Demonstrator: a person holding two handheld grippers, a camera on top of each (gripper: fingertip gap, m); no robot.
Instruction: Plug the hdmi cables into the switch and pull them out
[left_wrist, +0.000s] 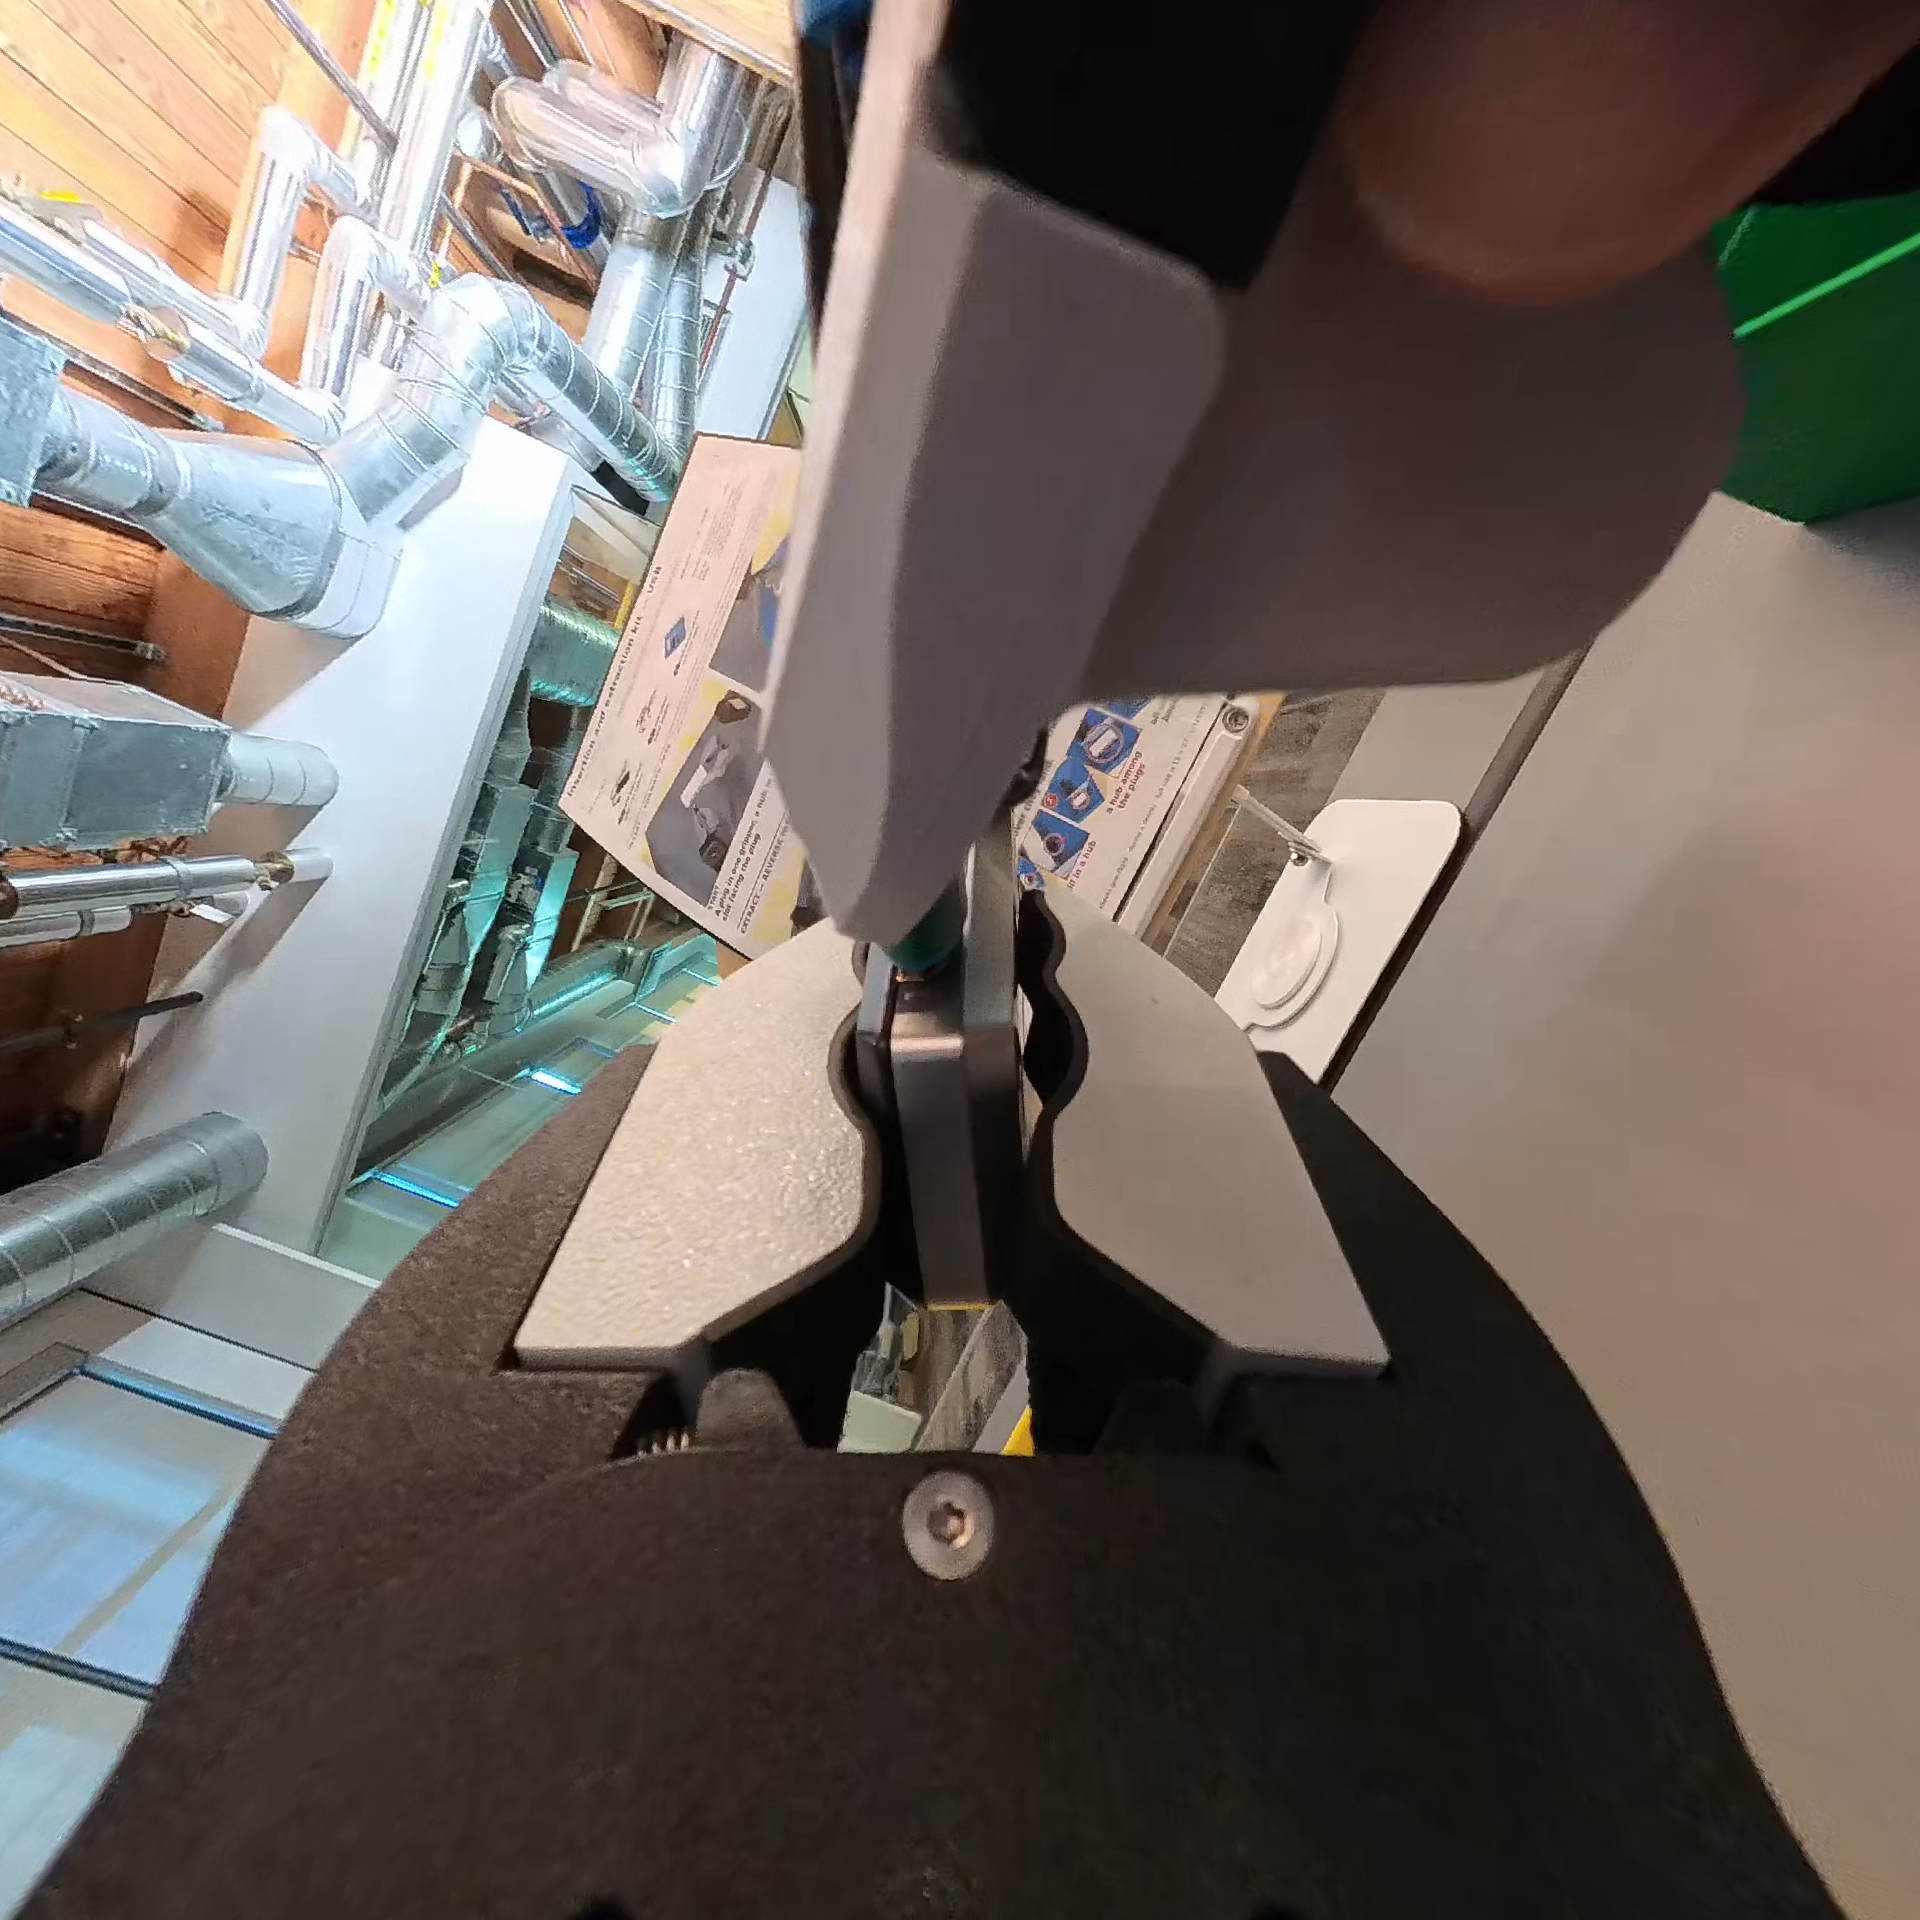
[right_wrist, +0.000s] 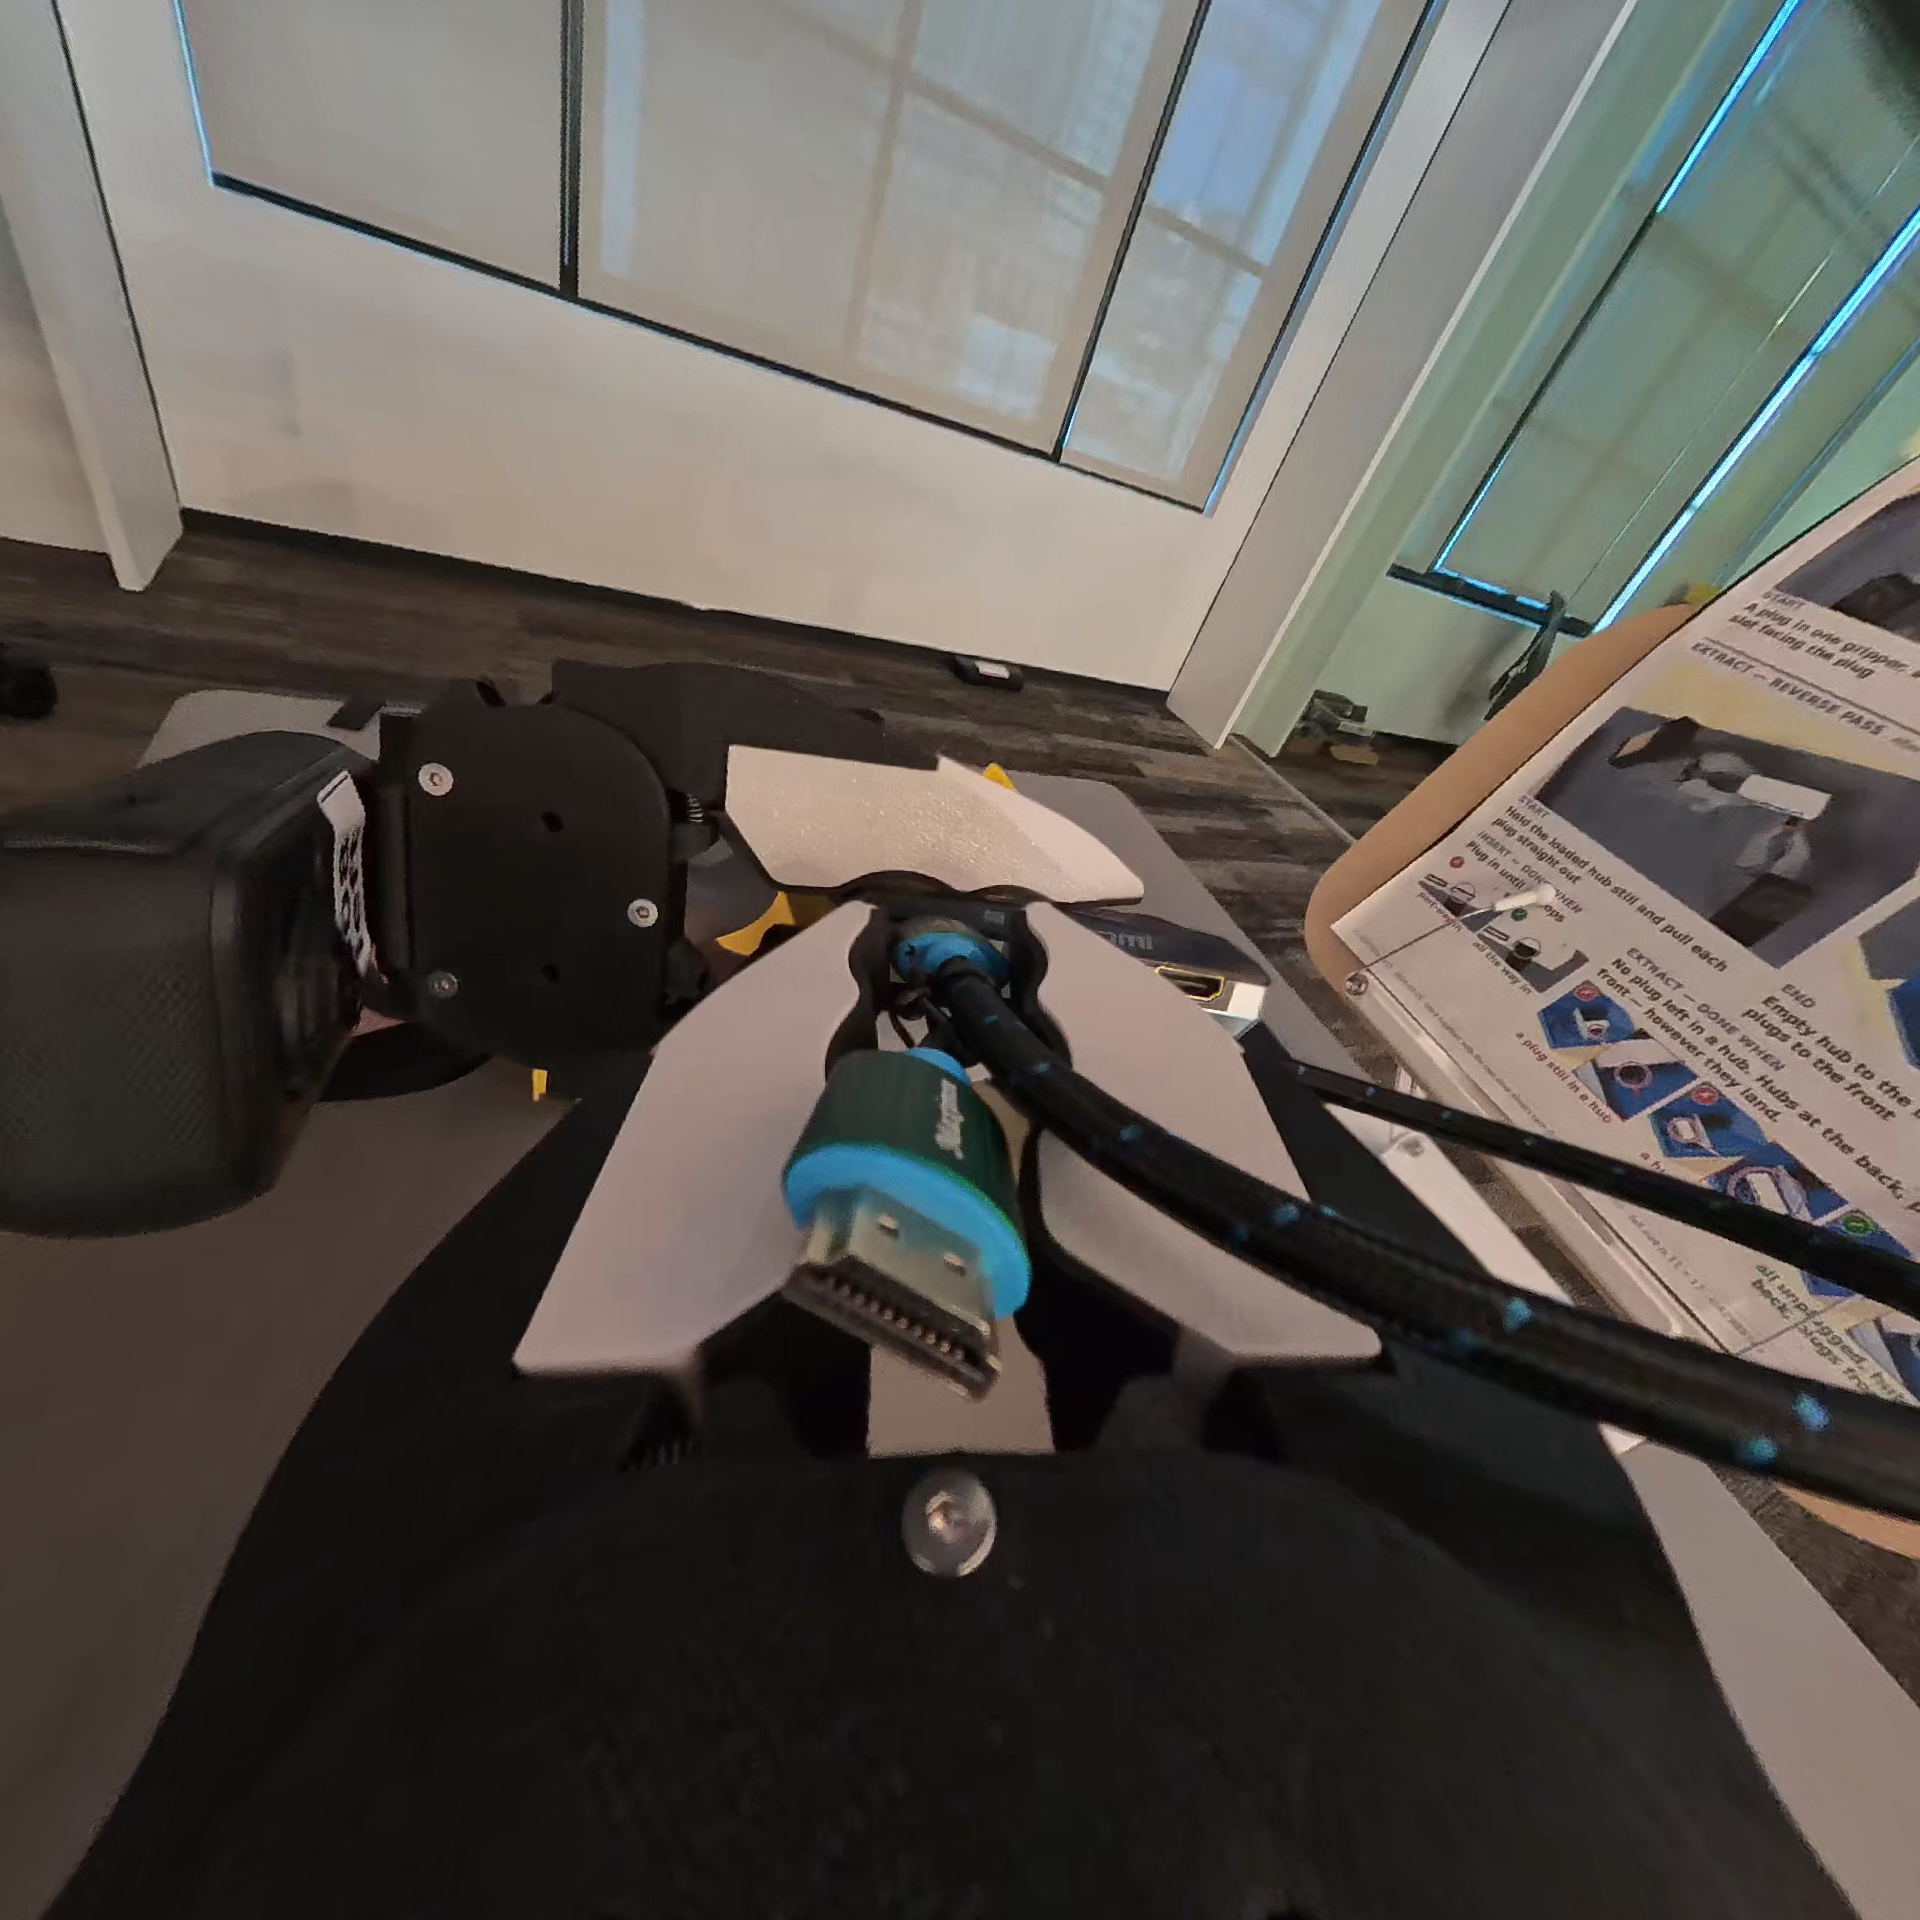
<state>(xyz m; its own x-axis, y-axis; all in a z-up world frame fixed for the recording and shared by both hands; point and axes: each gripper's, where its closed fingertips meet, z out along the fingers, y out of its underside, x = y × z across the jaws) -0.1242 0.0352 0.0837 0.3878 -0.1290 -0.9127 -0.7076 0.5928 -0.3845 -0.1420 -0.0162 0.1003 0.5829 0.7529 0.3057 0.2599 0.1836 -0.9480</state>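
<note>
While clamped, free plug (right_wrist: 906, 1205) points cameraward, lengthwise

The switch (left_wrist: 940, 1122) is a thin dark-grey slab seen edge-on, standing between grey jaws; one gold-rimmed port shows open on its face (right_wrist: 1195, 977). Two black braided HDMI cables (right_wrist: 1351, 1236) have green-and-blue plugs: one (right_wrist: 940, 961) meets the switch, the other (right_wrist: 904, 1195) hangs free, metal tip toward the camera.
</note>
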